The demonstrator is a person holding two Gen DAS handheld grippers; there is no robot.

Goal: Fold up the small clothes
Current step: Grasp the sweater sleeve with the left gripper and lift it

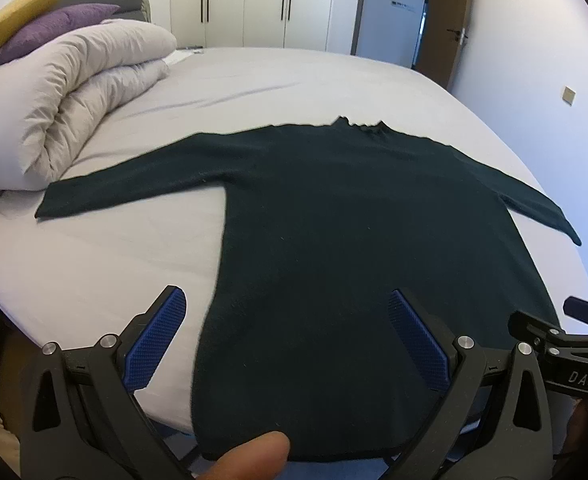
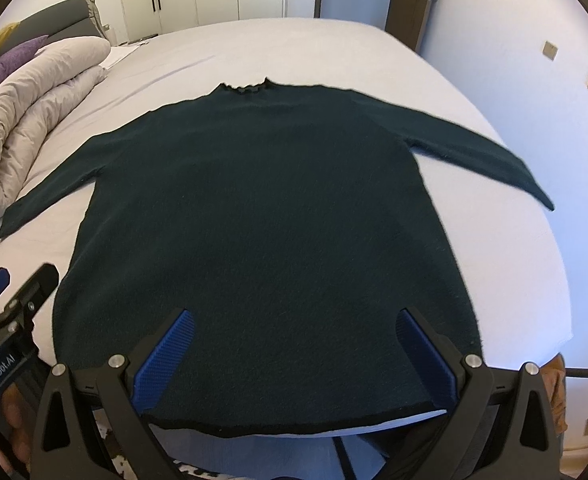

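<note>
**A:** On the near half of the pale bed [image 2: 334, 40], spread flat and face-down or face-up (can't tell which): a dark green sweater [image 2: 253, 208], collar at the far end, hem hanging just over the near edge, both sleeves stretched out left and right. Nothing folded yet, by the look of it. Any tips for the first fold?

**B:** Probably best to start with a sleeve. Pinch near the cuff, lift only a little, lay it across the chest, keep the body from dragging along. Knit like that likely stretches and clings, so slow and low. Worth keeping clear of the rolled duvet [image 1: 73, 96] off to the far left.

**A:** And the tools right now?

**B:** Left gripper [image 1: 285, 344] hovering low over the hem's left side, blue pads [image 1: 153, 344] spread wide, gripping nothing, a thumb [image 1: 249, 456] visible at the bottom. Right gripper [image 2: 294, 360] same story over the hem's right part, fingers wide apart, empty, pointing toward the collar. Both side by side, level, near the bed's near edge
</note>
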